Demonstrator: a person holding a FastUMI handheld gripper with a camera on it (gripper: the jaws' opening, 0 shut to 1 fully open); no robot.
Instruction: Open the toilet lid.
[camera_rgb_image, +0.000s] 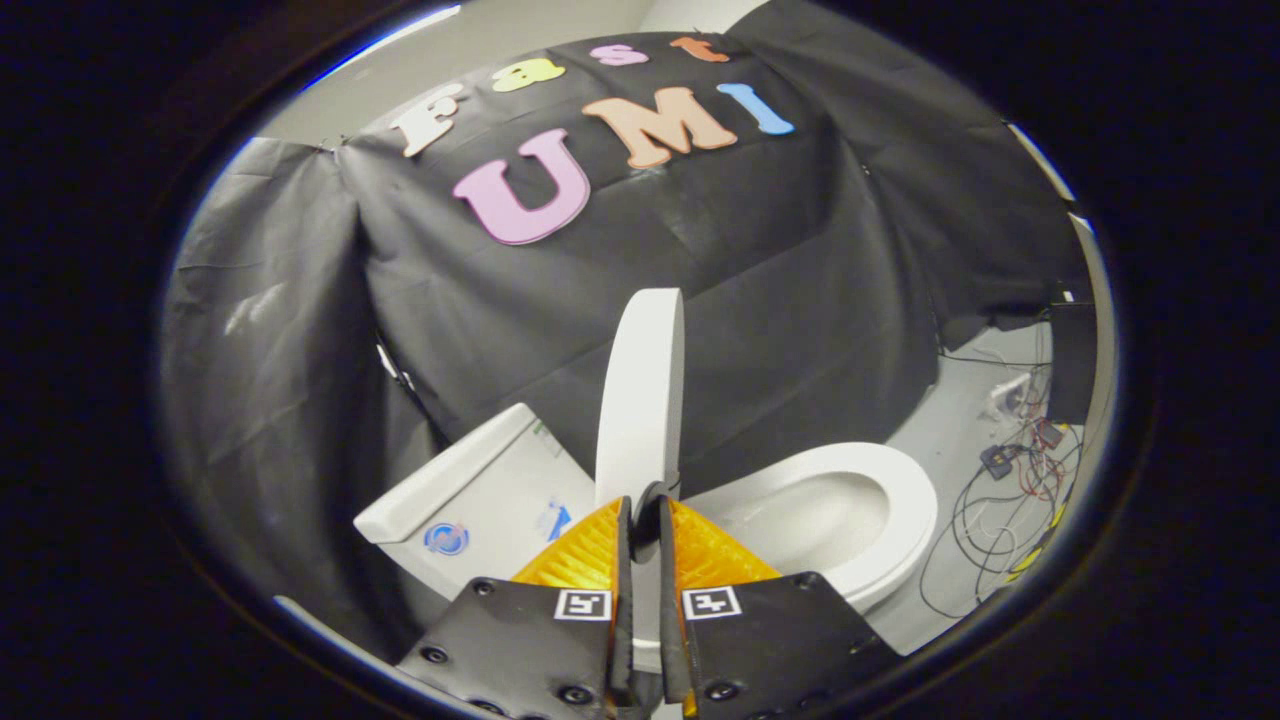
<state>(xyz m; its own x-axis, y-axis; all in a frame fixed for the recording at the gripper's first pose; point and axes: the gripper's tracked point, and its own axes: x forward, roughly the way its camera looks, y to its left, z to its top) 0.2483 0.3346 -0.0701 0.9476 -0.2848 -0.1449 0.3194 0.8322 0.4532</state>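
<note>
Hand-held gripper (645, 510) pinching raised white plastic toilet lid (640, 390) at its edge | rigid, light, slick | hinged beside white tank (470, 500).

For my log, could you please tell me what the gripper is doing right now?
Gripper: closed on the edge of the raised toilet lid.

Black cloth (300, 330) drapes the booth's wall in creased folds, and a second black sheet (780, 270) overlaps it and hangs down to the pale floor (950, 440). On that floor, off to one side, a tangle of thin wires (985, 520) lies in loose loops, with red strands among the dark ones. Small dark electronic parts (1000, 458) rest among the wires, and a white box-like piece (1010, 392) sits just beyond them near the cloth's lower edge.
</note>
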